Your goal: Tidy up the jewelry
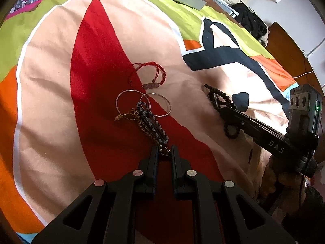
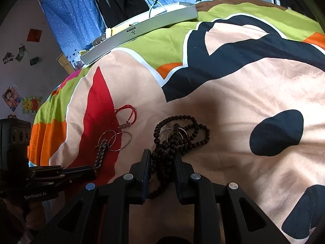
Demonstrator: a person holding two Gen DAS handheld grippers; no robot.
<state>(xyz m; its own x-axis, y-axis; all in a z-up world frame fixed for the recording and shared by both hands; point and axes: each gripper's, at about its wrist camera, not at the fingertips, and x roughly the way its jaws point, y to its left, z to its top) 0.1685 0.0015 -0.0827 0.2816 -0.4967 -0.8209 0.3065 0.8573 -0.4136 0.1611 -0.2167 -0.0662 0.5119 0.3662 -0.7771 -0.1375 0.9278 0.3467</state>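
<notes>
On the colourful bedspread (image 1: pixel 50 93) lies a tangle of jewelry: a red cord bracelet (image 1: pixel 151 75) with pink beads, two thin silver bangles (image 1: pixel 162 105), a blue-striped braided bracelet (image 1: pixel 153 126) and a gold chain (image 1: pixel 126 116). My left gripper (image 1: pixel 164 152) is closed narrowly on the near end of the gold chain, just behind the braided bracelet's tip. To the right, a dark wooden bead necklace (image 2: pixel 182 130) is coiled over a silver ring (image 2: pixel 168 134). My right gripper (image 2: pixel 162 158) is shut on a bunch of those beads.
A flat grey box (image 2: pixel 142 28) with small items on it lies at the far edge of the bed. Dark clothing (image 1: pixel 251 22) is heaped at the far right beside a wooden board (image 1: pixel 288 46). A hand (image 1: pixel 274 174) holds the right gripper's handle.
</notes>
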